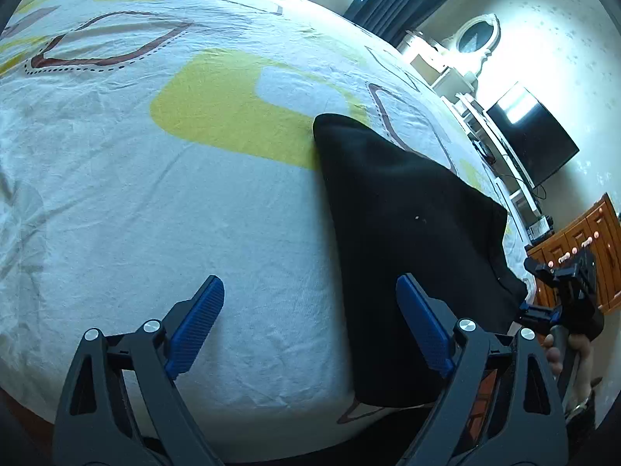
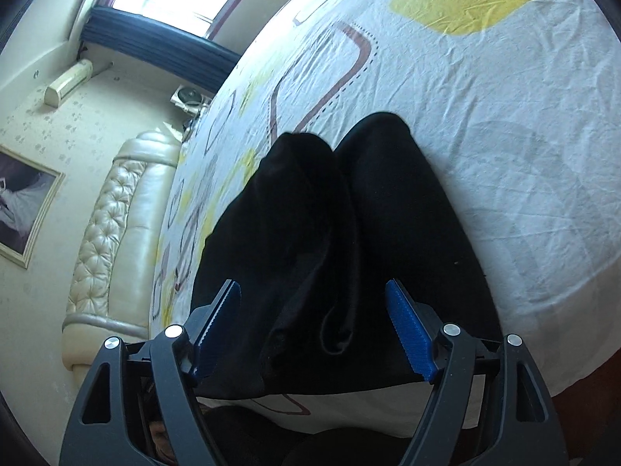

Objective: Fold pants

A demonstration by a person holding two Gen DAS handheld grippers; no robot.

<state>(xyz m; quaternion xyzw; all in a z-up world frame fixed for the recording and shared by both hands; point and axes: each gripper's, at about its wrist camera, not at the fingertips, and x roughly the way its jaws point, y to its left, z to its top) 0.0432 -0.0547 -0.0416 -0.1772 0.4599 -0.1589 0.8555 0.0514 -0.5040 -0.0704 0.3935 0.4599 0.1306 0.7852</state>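
The black pants (image 1: 407, 233) lie on the patterned bed sheet (image 1: 194, 194), near its front edge. In the left wrist view my left gripper (image 1: 310, 314) is open and empty above the sheet, its right finger over the pants' near left edge. In the right wrist view the pants (image 2: 349, 233) show two rounded lobes with loose folds in the middle. My right gripper (image 2: 314, 326) is open, its blue pads spread over the near part of the pants, holding nothing. The right gripper also shows in the left wrist view (image 1: 562, 291) at the pants' right side.
A padded cream headboard (image 2: 112, 240) stands at the left of the bed in the right wrist view. A television (image 1: 531, 136), white shelves (image 1: 465, 89) and a wooden cabinet (image 1: 582, 240) stand beyond the bed's right side. The bed's front edge (image 1: 271, 427) is close below the grippers.
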